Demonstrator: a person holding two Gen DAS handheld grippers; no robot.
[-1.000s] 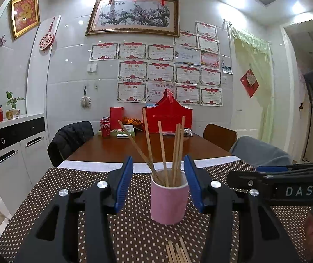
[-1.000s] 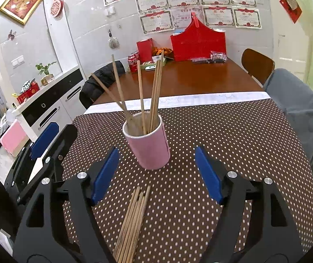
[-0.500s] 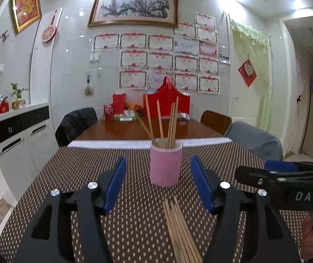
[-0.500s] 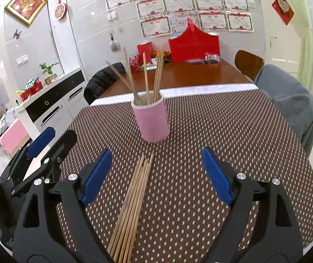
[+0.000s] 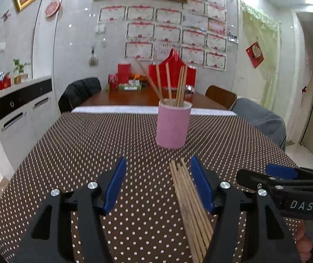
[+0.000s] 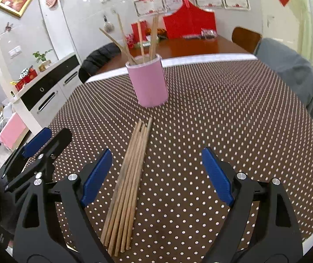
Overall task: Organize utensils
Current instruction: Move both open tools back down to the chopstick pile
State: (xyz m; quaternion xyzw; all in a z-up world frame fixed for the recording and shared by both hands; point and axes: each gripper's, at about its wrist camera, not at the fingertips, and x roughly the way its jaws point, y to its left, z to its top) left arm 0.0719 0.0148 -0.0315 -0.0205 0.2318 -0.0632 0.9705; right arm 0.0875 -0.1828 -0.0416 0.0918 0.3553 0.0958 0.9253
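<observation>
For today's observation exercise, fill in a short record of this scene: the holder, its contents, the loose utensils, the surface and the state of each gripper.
holder: pink cup, upright on the table
contents: several chopsticks in the cup, leaning apart
loose utensils: bundle of chopsticks lying flat in front of the cup, not touching it
surface: brown dotted tablecloth
left gripper: open, empty, bundle near its right finger
right gripper: open, empty, bundle between its fingers nearer the left one
</observation>
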